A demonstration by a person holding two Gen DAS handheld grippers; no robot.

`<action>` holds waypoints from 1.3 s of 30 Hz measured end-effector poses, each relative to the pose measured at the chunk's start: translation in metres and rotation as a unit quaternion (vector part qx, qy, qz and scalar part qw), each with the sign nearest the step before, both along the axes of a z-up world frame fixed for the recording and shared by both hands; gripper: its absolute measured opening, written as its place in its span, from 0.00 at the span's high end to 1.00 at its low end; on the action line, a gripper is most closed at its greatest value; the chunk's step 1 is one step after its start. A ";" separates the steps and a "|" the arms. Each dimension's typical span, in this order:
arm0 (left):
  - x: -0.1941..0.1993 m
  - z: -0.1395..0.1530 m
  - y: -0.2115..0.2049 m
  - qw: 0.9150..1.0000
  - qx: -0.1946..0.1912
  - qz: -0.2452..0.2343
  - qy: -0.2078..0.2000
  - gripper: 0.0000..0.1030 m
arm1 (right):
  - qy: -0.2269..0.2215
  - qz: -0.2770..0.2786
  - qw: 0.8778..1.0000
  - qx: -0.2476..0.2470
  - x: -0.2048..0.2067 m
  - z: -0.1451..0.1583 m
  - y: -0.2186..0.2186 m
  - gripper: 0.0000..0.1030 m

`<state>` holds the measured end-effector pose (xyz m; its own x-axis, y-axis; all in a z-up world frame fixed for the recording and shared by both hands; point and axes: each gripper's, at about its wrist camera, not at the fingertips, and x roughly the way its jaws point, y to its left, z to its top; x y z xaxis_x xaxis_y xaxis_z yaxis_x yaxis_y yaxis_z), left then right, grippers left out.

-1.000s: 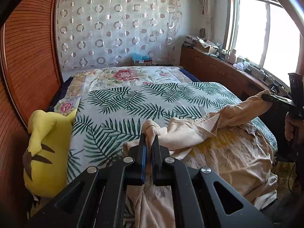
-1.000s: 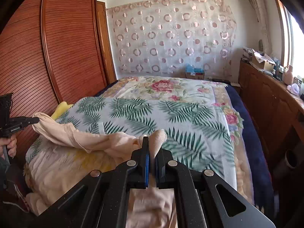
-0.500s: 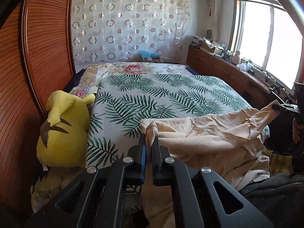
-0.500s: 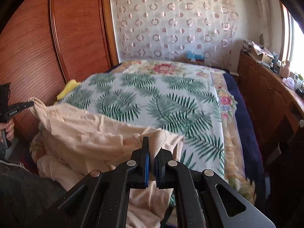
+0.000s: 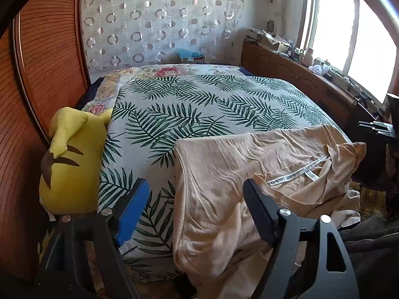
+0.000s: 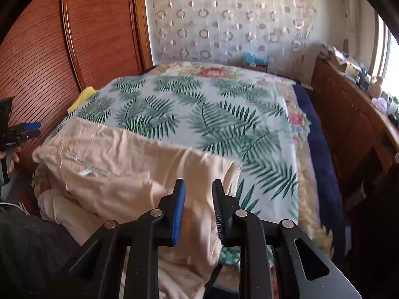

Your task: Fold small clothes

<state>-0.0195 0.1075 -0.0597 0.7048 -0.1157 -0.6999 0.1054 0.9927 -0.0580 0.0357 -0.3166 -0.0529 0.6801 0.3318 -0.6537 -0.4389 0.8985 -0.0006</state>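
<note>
Across our palm-leaf bedspread [image 5: 189,114] lies the wrinkled beige cotton shirt [image 5: 239,172]; our left gripper [image 5: 197,194] and right gripper [image 6: 198,196] are both opening, pinching nothing.

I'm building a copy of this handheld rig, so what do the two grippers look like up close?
Both are matte black. The left gripper and right gripper each have two long flat fingers on angular black linkage arms with silver round pivot screws and triangular cut-outs. On each, the left finger carries a bright blue pad; the other pad is black and ribbed. Dark grey clothing shows beside them.

Far bedspread [image 5: 199,104] lies open — plush toy [image 5: 72,164] and wardrobe [image 5: 47,57] block left.
</note>
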 end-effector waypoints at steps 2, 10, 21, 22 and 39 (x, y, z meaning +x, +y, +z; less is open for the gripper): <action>0.007 0.000 0.000 1.000 0.009 0.002 0.001 0.24 | -0.014 -0.007 1.000 -0.003 0.005 0.006 -0.002 0.60; 0.044 -0.003 0.007 1.000 0.005 0.017 0.004 0.24 | -0.006 -0.026 1.000 -0.008 0.033 -0.013 0.007 0.48; 0.099 -0.030 0.014 0.999 0.005 0.019 0.046 0.24 | 0.047 -0.058 0.997 -0.015 0.080 -0.052 0.013 0.39; 0.102 -0.032 0.015 0.999 0.006 0.019 0.049 0.24 | 0.051 -0.059 0.997 -0.012 0.082 -0.053 0.012 0.39; 0.104 -0.056 0.015 0.997 -0.005 0.018 0.079 0.26 | 0.075 -0.044 0.996 -0.011 0.090 -0.069 0.021 0.39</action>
<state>0.0844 0.1223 -0.1155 0.5899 -0.0996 -0.8013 0.0586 0.9950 -0.0806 0.1257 -0.2951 -0.1219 0.5997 0.2596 -0.7569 -0.3553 0.9340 0.0389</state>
